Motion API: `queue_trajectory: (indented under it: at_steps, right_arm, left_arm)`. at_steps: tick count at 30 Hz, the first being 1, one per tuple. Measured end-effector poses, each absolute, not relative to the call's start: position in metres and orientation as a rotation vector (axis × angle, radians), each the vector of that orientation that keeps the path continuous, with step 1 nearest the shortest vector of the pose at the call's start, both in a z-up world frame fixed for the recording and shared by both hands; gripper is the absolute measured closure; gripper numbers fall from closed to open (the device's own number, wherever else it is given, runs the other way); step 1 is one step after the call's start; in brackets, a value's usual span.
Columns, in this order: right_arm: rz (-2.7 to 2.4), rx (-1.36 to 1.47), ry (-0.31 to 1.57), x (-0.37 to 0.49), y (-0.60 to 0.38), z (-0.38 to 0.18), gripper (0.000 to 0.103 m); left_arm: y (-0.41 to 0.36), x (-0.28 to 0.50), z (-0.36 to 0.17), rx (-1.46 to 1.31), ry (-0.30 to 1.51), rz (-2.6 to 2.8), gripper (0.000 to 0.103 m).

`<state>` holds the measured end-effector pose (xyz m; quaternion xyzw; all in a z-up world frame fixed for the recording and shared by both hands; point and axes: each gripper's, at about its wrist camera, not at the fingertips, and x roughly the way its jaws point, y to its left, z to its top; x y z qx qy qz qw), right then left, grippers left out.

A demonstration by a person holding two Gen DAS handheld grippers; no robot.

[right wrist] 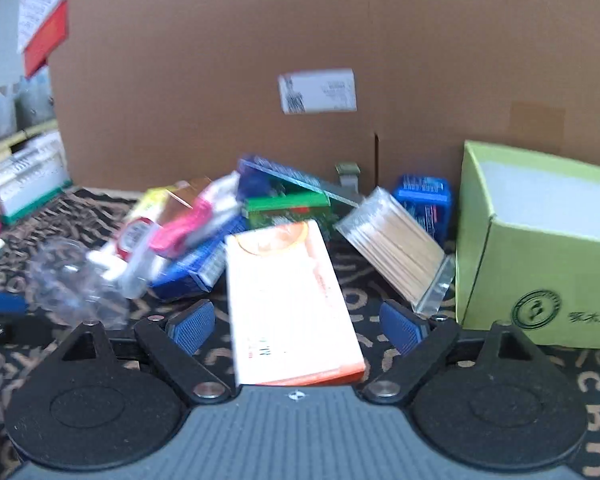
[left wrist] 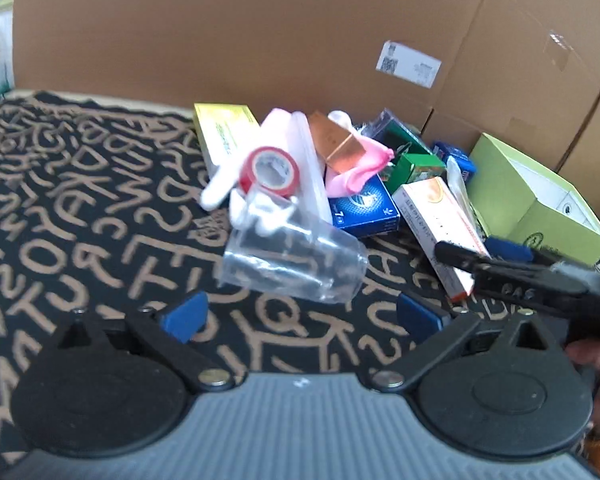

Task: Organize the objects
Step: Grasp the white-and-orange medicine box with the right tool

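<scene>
A clear plastic cup point(left wrist: 296, 256) lies on its side just ahead of my left gripper point(left wrist: 300, 316), whose jaws stand wide open with only the mat between them. Behind the cup is a pile: a red tape roll point(left wrist: 270, 170), a pink item point(left wrist: 356, 168), a blue box point(left wrist: 364, 208) and a yellow box point(left wrist: 224, 132). My right gripper point(right wrist: 298, 328) is open around the near end of an orange-and-white box point(right wrist: 292, 304). A gap shows at each pad, so neither touches it. In the left wrist view the right gripper's fingers point(left wrist: 500, 256) reach in at that box point(left wrist: 432, 216).
An open light-green carton point(right wrist: 540, 248) stands at the right. A bag of wooden sticks point(right wrist: 392, 248) and a blue pack point(right wrist: 424, 200) lie beside it. A tall cardboard wall point(right wrist: 260, 40) closes the back. Boxes and a pink item sit at the far left point(right wrist: 28, 176). A lettered black mat point(left wrist: 80, 200) covers the table.
</scene>
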<state>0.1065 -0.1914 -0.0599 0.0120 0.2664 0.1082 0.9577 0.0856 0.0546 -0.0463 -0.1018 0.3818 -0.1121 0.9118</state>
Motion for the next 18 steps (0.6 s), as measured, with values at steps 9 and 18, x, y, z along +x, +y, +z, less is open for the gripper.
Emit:
queue_trajectory:
  at_steps: [9, 18]
  right_arm:
    - [0.265, 0.048, 0.617, 0.062, -0.178, -0.068, 0.03]
    - [0.292, 0.06, 0.586, 0.062, -0.17, -0.058, 0.028]
  left_arm:
    - [0.055, 0.123, -0.054, -0.384, 0.797, -0.152, 0.008]
    - [0.07, 0.116, -0.057, -0.467, 0.793, -0.093, 0.001]
